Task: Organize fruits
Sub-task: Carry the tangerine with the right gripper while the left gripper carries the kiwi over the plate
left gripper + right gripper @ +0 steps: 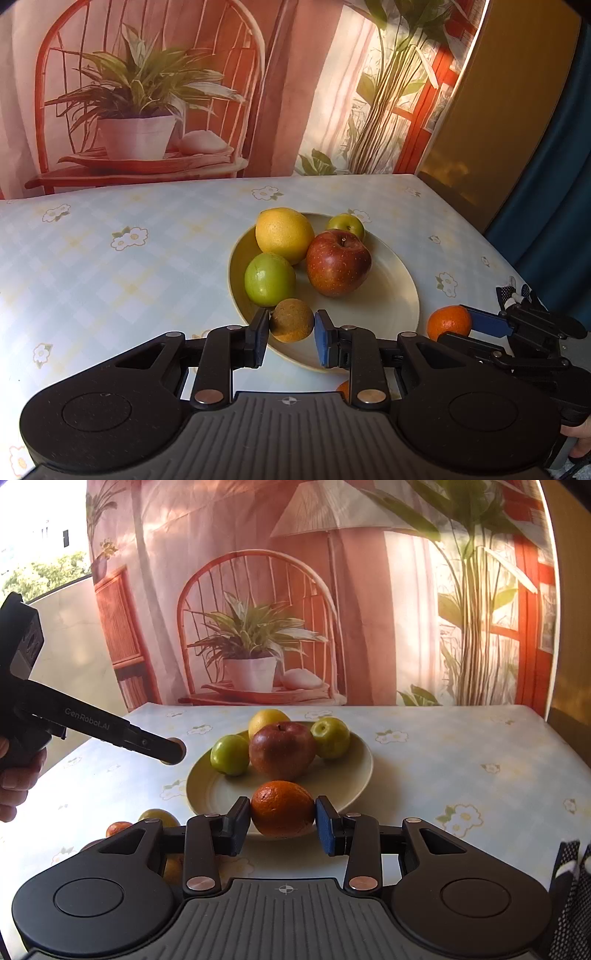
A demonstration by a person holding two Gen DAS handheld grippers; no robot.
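A cream plate (391,299) on the floral tablecloth holds a yellow citrus (284,234), a red apple (338,262), a large green fruit (269,279) and a small green fruit (346,226). My left gripper (291,332) is shut on a small brownish fruit (291,320) over the plate's near rim. My right gripper (282,821) is shut on an orange (282,808) at the plate's (343,786) near edge; it also shows in the left wrist view (448,322). In the right wrist view the left gripper (173,751) comes in from the left.
More small fruits lie on the table near me: an orange one (118,828) and a yellow-green one (159,816), and one under the left gripper (342,389). A printed backdrop stands behind the table. A dotted dark object (572,886) sits at the right edge.
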